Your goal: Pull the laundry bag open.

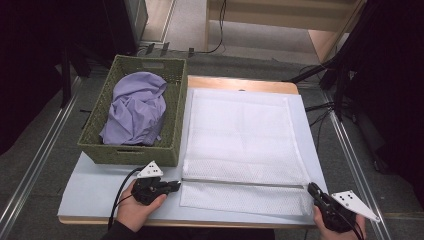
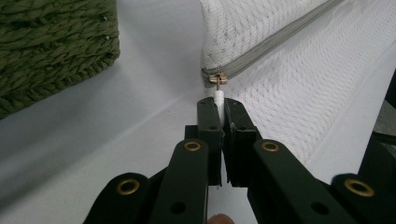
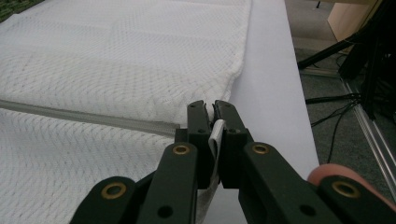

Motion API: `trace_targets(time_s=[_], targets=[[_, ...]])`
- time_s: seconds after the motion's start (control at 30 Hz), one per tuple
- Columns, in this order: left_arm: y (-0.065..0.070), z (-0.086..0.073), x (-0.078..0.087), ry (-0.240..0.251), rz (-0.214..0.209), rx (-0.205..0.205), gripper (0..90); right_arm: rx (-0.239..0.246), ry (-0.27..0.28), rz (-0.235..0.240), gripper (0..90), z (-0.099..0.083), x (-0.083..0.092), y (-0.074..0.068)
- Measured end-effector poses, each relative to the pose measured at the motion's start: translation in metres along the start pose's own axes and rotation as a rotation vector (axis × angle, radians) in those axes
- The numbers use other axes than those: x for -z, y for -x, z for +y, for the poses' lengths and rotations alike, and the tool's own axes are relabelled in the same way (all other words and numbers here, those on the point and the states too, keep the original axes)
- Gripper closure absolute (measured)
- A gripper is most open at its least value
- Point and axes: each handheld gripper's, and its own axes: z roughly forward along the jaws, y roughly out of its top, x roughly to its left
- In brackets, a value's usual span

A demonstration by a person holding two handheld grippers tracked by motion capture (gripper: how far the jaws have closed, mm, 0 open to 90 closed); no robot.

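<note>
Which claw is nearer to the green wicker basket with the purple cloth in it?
Left. The left claw sits just below the green wicker basket, pinching the zipper pull. The right claw grips the mesh laundry bag at its far corner.

Grey carpet floor (image 1: 45,165) all round, w/ metal rails (image 1: 30,172) set in it on the left and another rail (image 1: 357,167) on the right. The surface (image 1: 240,84) is light wood under a pale sheet (image 1: 95,187). Beyond it, a light wooden furniture piece (image 1: 325,30) (its lower edge and side panel show). Black drapes (image 1: 30,60) darken the left; black stand legs (image 1: 320,72) and cables (image 1: 320,107) at right. A black cable (image 1: 220,30) runs across the far floor. Lighting is dim at the sides, brighter on the surface.
</note>
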Motion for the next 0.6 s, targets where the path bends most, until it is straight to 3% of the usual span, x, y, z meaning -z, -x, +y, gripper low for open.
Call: trace_targets(time_s=[0.4,0.53,0.6], targets=[[0.001,-0.002,-0.001,0.010,-0.025,0.004,87.0,-0.020,-0.021,0.008,83.8,-0.005,-0.005,0.006],[0.003,-0.002,0.001,0.049,-0.016,-0.009,80.7,-0.052,-0.012,0.008,69.5,-0.006,-0.006,0.012],[0.006,0.000,0.004,0.088,-0.009,-0.019,70.9,-0.062,-0.003,0.013,62.8,-0.005,-0.005,0.013]])
